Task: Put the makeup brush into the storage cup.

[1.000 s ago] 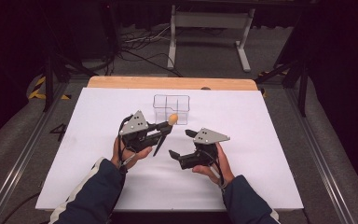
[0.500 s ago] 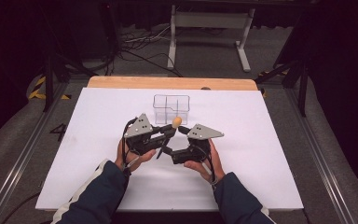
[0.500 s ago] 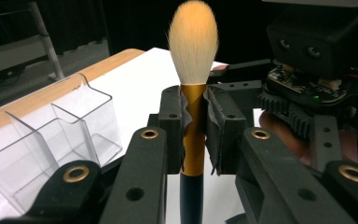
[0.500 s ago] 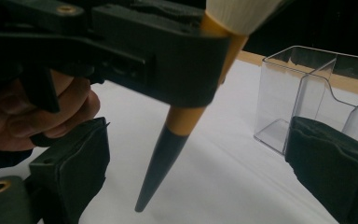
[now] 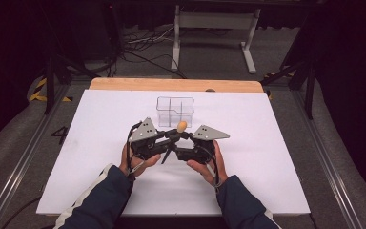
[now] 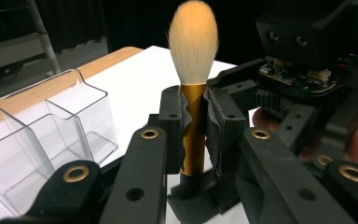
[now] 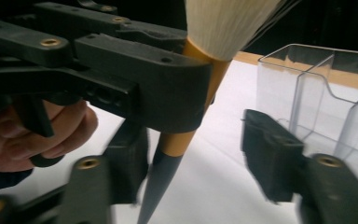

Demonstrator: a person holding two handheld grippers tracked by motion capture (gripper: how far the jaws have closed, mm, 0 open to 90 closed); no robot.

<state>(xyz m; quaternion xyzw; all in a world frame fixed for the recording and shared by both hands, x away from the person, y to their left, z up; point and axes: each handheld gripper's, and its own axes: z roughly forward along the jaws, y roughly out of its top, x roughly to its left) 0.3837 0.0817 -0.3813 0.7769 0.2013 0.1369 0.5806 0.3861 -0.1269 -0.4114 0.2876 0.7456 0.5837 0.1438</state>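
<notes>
The left gripper [image 6: 193, 126] stays clenched on the upright brush [image 6: 193, 51] just before the clear organizer [image 5: 175, 111], while the right gripper [image 7: 200, 154], moved in beside it, has been closing around the handle without gripping yet, suggesting a handover.

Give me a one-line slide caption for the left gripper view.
Left gripper clamps a makeup brush upright by its gold ferrule beside a clear divided organizer.
</notes>
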